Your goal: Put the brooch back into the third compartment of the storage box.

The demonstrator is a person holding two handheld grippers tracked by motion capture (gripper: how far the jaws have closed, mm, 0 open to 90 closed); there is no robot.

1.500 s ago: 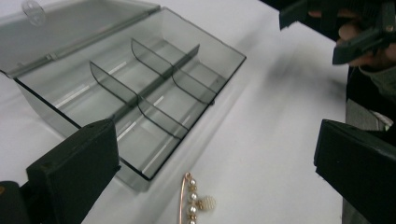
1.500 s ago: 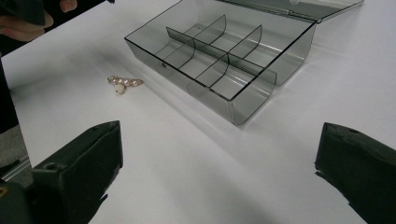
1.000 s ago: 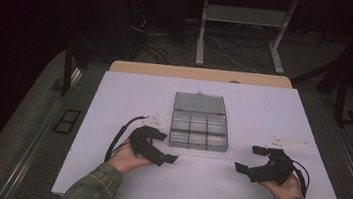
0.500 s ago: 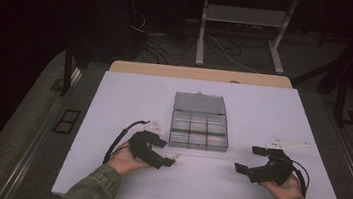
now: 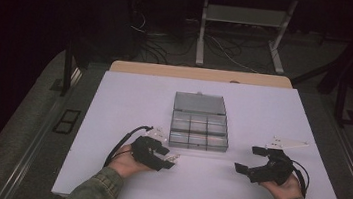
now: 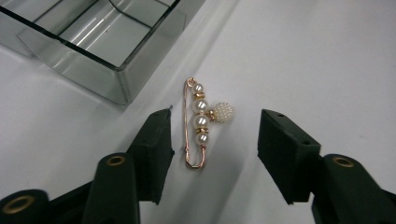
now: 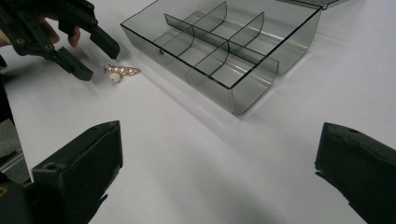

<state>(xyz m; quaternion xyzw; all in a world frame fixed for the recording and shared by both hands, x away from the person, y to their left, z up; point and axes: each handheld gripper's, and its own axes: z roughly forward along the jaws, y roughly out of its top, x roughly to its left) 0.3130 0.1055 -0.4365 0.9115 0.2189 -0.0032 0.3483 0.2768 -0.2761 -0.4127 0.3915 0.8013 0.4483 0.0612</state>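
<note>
One gold safety-pin brooch with four pearls and a beaded ball charm (image 6: 201,122) lies on the white table (image 5: 113,102), just beside the one clear grey plastic box of six compartments (image 5: 198,127). The left gripper (image 6: 214,140) straddles the brooch; its jaws have just been closing, not yet touching it. The right gripper (image 5: 253,161), well apart from the box, stands wide open and empty.

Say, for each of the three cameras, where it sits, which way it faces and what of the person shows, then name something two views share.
High view: above the person's side, looking forward and down on the table; forearms, hands, left gripper and right gripper.
Left gripper view: on the left gripper, looking down at the pin; its jaws, which have just been closing, straddle it without touching.
Right gripper view: on the right gripper, facing the box; its wide jaws.
Shared: pin and box.
</note>
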